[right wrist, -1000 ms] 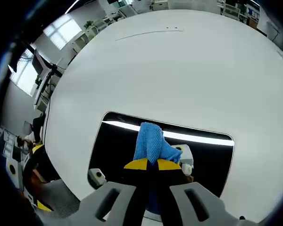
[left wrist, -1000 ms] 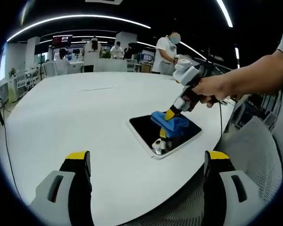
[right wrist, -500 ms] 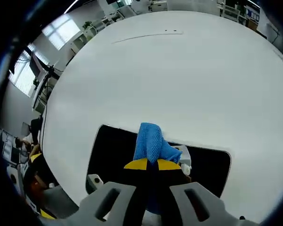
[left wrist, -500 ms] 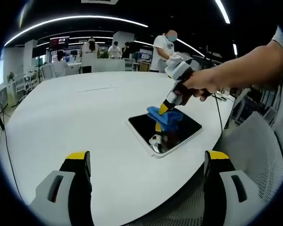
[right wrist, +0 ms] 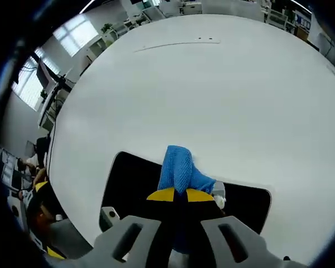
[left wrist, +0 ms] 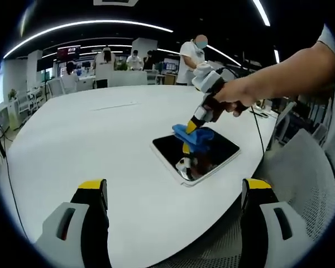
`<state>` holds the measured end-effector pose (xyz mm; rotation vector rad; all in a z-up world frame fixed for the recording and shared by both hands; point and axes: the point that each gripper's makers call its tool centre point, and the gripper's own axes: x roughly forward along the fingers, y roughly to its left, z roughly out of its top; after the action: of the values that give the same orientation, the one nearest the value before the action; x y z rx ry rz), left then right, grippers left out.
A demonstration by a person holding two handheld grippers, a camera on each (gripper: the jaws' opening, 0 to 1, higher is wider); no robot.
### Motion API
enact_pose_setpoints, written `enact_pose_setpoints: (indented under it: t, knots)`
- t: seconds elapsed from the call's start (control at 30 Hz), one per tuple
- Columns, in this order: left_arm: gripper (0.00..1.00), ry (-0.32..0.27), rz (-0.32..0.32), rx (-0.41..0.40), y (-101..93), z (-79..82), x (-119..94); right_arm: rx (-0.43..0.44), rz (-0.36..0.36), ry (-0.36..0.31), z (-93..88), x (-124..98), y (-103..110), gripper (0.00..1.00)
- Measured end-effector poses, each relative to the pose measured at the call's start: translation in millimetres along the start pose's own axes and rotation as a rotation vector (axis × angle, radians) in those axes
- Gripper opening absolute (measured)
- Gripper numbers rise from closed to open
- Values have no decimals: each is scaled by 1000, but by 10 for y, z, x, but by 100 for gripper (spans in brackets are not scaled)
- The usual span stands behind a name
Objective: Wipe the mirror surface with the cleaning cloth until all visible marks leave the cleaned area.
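Note:
A dark rectangular mirror (left wrist: 198, 158) with a white rim lies flat on the white table (left wrist: 89, 134), near its right edge. My right gripper (left wrist: 191, 128) presses a blue cleaning cloth (left wrist: 191, 136) onto the mirror's far side; a hand holds that gripper from the right. In the right gripper view the mirror (right wrist: 128, 178) is a black slab under the cloth (right wrist: 178, 170), which bulges out past the yellow-tipped right gripper (right wrist: 176, 195), shut on it. My left gripper (left wrist: 173, 192) stands open over the table's near edge, well short of the mirror, with nothing between its fingers.
The white table (right wrist: 212, 84) stretches wide and bare beyond the mirror. A mesh chair (left wrist: 301, 173) stands off the table's right edge. Several people (left wrist: 192, 58) stand at desks in the background. A cable (left wrist: 261, 139) runs down past the table's right side.
The right gripper has slid the cloth across the mirror toward its far edge, away from the left gripper. The left gripper has stayed put and open.

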<state>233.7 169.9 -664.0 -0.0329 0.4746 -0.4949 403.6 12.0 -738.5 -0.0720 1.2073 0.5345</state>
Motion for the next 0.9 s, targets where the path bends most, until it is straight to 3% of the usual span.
enact_pose_setpoints:
  t: [0.53,0.9]
  knots:
    - [99,0,12,-8,22,-1,3,-14,21,-3,6,-53,18,0]
    - [99,-2,15,-15,32,1,1,3,13,-3,-12,-86,-206,0]
